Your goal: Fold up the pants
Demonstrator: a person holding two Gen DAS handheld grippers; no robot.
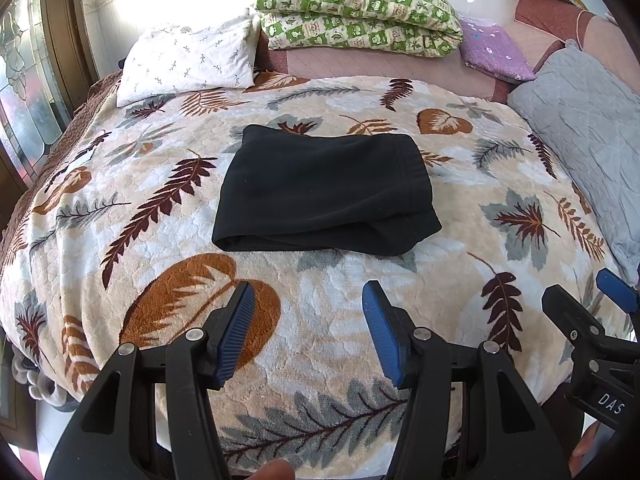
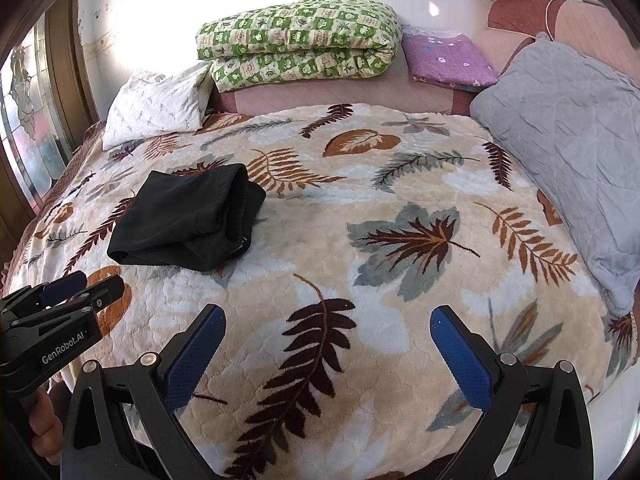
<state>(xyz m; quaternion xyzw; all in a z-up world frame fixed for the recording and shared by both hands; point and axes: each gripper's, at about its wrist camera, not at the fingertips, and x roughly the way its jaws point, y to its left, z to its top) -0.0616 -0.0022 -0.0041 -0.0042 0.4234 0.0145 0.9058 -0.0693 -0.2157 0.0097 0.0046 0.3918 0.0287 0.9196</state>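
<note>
The black pants (image 1: 324, 196) lie folded into a compact rectangle on the leaf-patterned blanket (image 1: 160, 208), toward the middle of the bed. In the right wrist view the pants (image 2: 180, 220) sit at the left, their layered open end facing right. My left gripper (image 1: 308, 292) hovers over the blanket just short of the pants' near edge, open, with nothing between its blue pads. My right gripper (image 2: 328, 316) is open too, above bare blanket (image 2: 400, 280) to the right of the pants. Each gripper shows at the edge of the other's view: right gripper (image 1: 584, 286), left gripper (image 2: 80, 284).
At the head of the bed lie a white pillow (image 1: 188, 60), a folded green checked quilt (image 1: 352, 12) and a purple folded cloth (image 1: 496, 52). A grey quilted pillow (image 1: 580, 132) lines the right side. A glazed wooden door (image 1: 24, 80) stands at the left.
</note>
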